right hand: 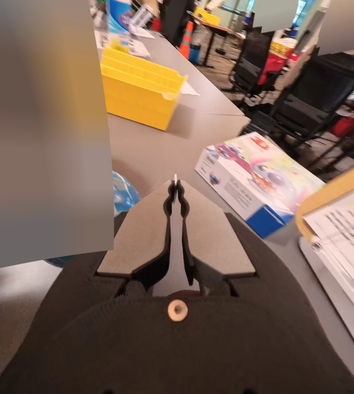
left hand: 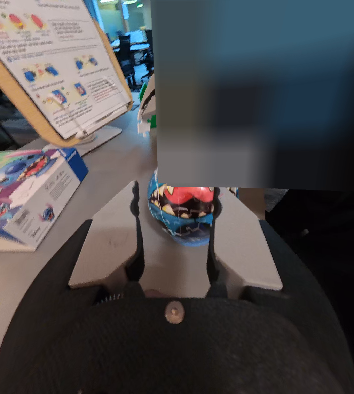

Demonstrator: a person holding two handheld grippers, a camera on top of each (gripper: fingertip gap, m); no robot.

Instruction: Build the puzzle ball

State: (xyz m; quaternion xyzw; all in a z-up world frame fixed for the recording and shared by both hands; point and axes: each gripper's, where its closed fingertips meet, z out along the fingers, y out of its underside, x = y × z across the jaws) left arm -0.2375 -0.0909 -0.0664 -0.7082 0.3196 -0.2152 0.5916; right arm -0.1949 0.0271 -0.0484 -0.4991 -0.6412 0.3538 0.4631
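2 states: left gripper (left hand: pixel 176 202) spread beside glossy puzzle ball (left hand: pixel 182 215); right gripper (right hand: pixel 175 187) pinching thin white piece (right hand: pixel 175 181)

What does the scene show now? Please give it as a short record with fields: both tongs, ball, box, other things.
left tongs: left tongs open, fingers on either side of the blue, partly built puzzle ball
right tongs: right tongs shut on a thin white puzzle piece
ball: resting on the grey table, red mouth with teeth facing the camera
box: colourful cardboard puzzle box, lying left of ball
other: instruction sheet on wooden stand; yellow plastic bin
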